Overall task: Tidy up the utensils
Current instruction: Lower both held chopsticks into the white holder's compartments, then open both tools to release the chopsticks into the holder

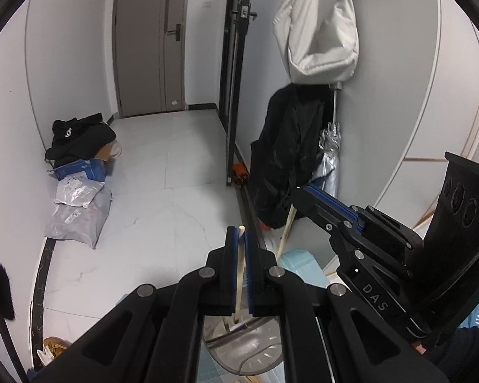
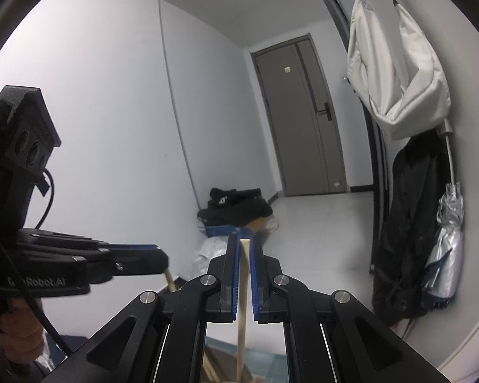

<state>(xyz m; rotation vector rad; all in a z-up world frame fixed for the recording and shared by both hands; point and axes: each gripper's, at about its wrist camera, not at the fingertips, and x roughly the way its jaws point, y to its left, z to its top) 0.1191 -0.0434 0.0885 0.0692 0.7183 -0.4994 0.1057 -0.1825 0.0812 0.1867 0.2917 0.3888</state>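
My left gripper [image 1: 241, 234] is shut on a wooden chopstick [image 1: 239, 274] that runs down between its blue pads toward a clear utensil holder [image 1: 239, 348] below. My right gripper [image 2: 242, 242] is shut on another wooden chopstick [image 2: 242, 312], also held upright. In the left wrist view the right gripper [image 1: 300, 191] reaches in from the right, with its chopstick [image 1: 285, 229] hanging below it. In the right wrist view the left gripper [image 2: 163, 260] comes in from the left with its stick [image 2: 170, 282] below. The lower ends of the sticks are hidden by the gripper bodies.
A light blue mat [image 1: 298, 265] lies under the holder. Beyond is a tiled hallway floor [image 1: 163, 204] with black clothes and parcels [image 1: 79, 191] by the left wall. A black coat [image 1: 287, 159], a white bag [image 1: 319, 32] and a silver umbrella [image 1: 330, 156] hang at the right.
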